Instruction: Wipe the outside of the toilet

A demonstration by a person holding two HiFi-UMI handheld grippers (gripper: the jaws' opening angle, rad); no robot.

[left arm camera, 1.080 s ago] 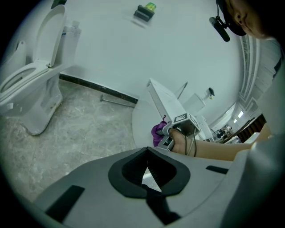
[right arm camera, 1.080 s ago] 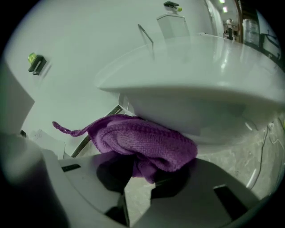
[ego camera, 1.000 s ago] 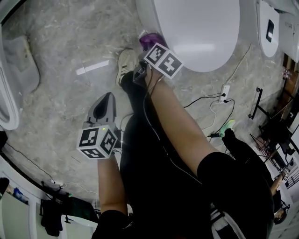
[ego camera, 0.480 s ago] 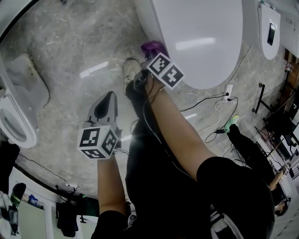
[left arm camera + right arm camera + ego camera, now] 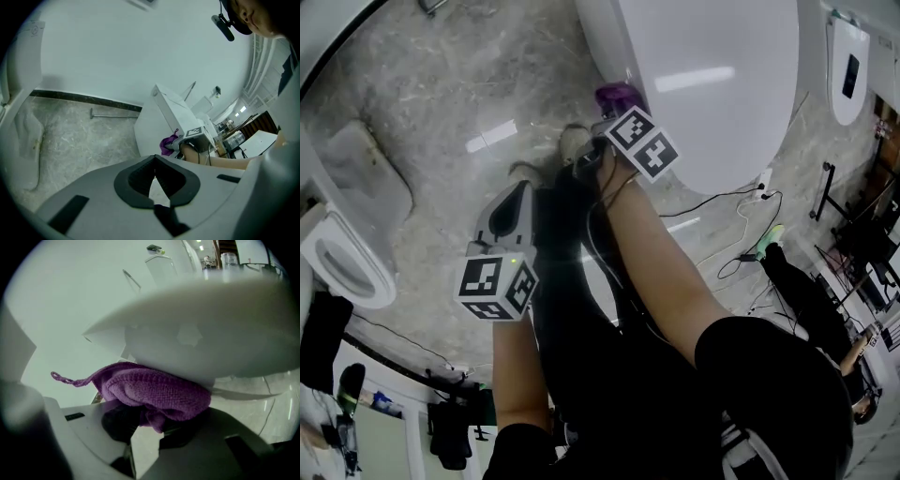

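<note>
A white toilet [image 5: 712, 84] with its lid down fills the top of the head view. My right gripper [image 5: 609, 117] is shut on a purple knitted cloth [image 5: 616, 96] and presses it against the toilet's outer side below the seat rim. In the right gripper view the purple cloth [image 5: 154, 392] bunches over the jaws, right under the toilet bowl [image 5: 206, 333]. My left gripper [image 5: 511, 211] hangs apart over the floor, its jaws closed on nothing. From the left gripper view the toilet [image 5: 161, 122], the cloth [image 5: 168, 144] and the right gripper's marker cube [image 5: 197, 132] are visible ahead.
Grey marbled floor [image 5: 459, 103] lies around the toilet. A second white fixture [image 5: 352, 262] stands at the left edge. A power strip and cables [image 5: 750, 197] trail on the floor to the right. The person's dark-clothed legs [image 5: 581, 309] and a shoe [image 5: 572, 142] are beneath the grippers.
The right gripper with the cloth has slid slightly right and up along the toilet's side. The view has shifted, bringing the left fixture further in. The left gripper has stayed put.
</note>
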